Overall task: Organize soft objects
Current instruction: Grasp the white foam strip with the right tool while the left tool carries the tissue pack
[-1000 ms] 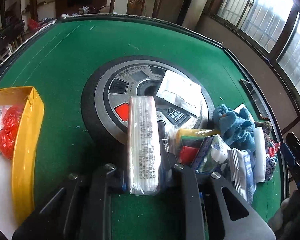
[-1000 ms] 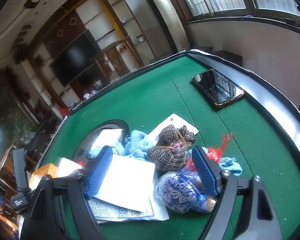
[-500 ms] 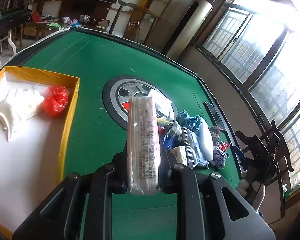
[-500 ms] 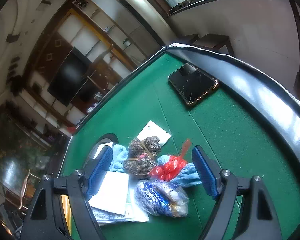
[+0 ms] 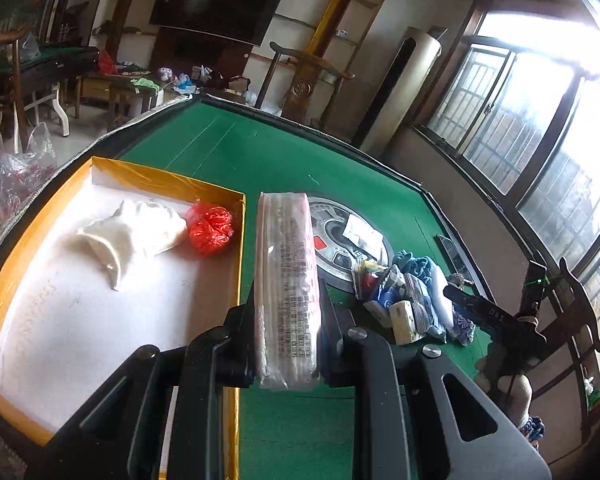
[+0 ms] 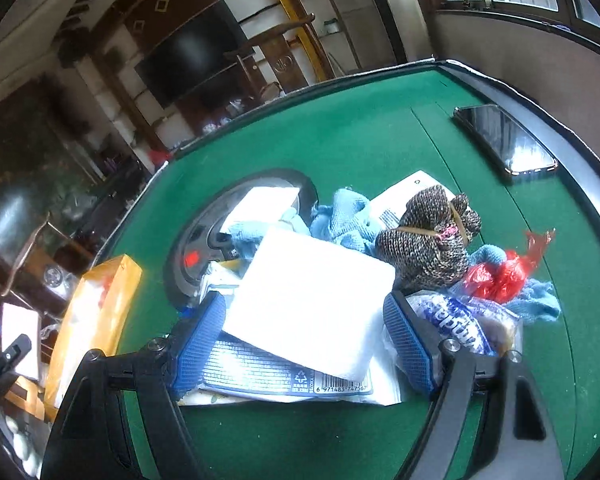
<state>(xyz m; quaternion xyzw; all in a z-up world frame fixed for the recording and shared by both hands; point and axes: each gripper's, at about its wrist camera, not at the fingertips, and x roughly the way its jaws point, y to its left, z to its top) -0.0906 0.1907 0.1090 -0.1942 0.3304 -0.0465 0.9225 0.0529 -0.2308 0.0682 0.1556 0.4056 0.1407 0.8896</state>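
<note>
My left gripper is shut on a long plastic-wrapped pack with printed text, held above the green table just right of the yellow box. Inside the box lie a white cloth and a red plastic bag. My right gripper is open low over the pile of soft things, with a white foam block lying between its blue pads; I see no squeeze on it. Around the block lie a brown knitted bundle, a red bag and a blue cloth.
A phone lies near the table's right rim. The round control panel sits in the table's middle. A flat barcode pack and a blue-and-white packet lie under my right gripper. A hand holds the right gripper.
My left gripper has carried the pack up and to the left, so the yellow box now fills the left of its view. My right gripper has come down close over the white block.
</note>
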